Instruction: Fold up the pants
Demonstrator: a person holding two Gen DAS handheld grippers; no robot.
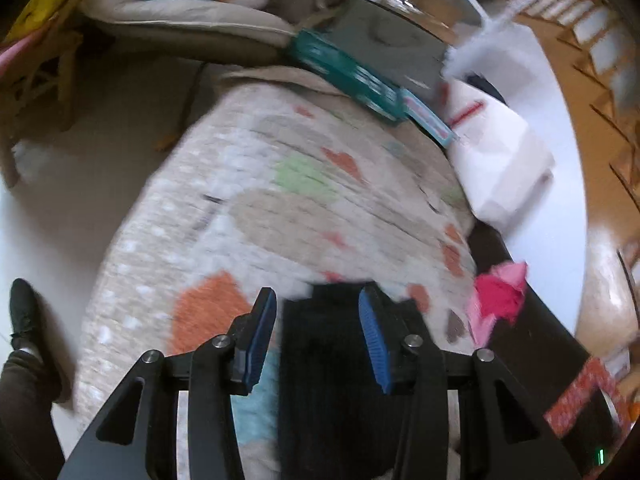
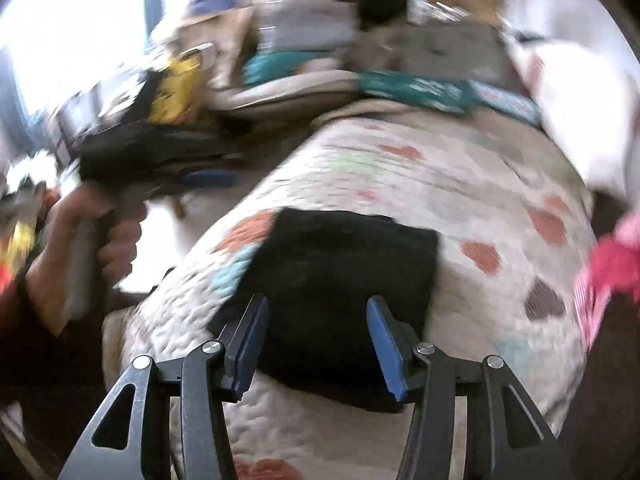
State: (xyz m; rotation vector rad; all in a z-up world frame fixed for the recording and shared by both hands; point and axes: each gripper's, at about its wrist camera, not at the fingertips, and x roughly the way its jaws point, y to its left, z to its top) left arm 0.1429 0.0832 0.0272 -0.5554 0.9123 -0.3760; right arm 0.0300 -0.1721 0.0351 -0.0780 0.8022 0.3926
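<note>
The black pants (image 2: 340, 280) lie folded into a compact rectangle on the patterned quilt (image 2: 460, 184). My right gripper (image 2: 316, 308) is open and empty, held above the near edge of the pants. In the left wrist view the pants (image 1: 324, 368) lie under my left gripper (image 1: 318, 300), which is open and empty above them. The left gripper's body (image 2: 160, 156) and the hand holding it show at the left of the right wrist view. Both views are blurred by motion.
A pink and red cloth (image 1: 496, 300) lies at the quilt's right edge. A teal box (image 1: 348, 76) and a white bag (image 1: 496, 152) sit at the far end. Cushions (image 1: 180, 16) pile up behind. A foot in a black shoe (image 1: 24, 316) stands on the floor at left.
</note>
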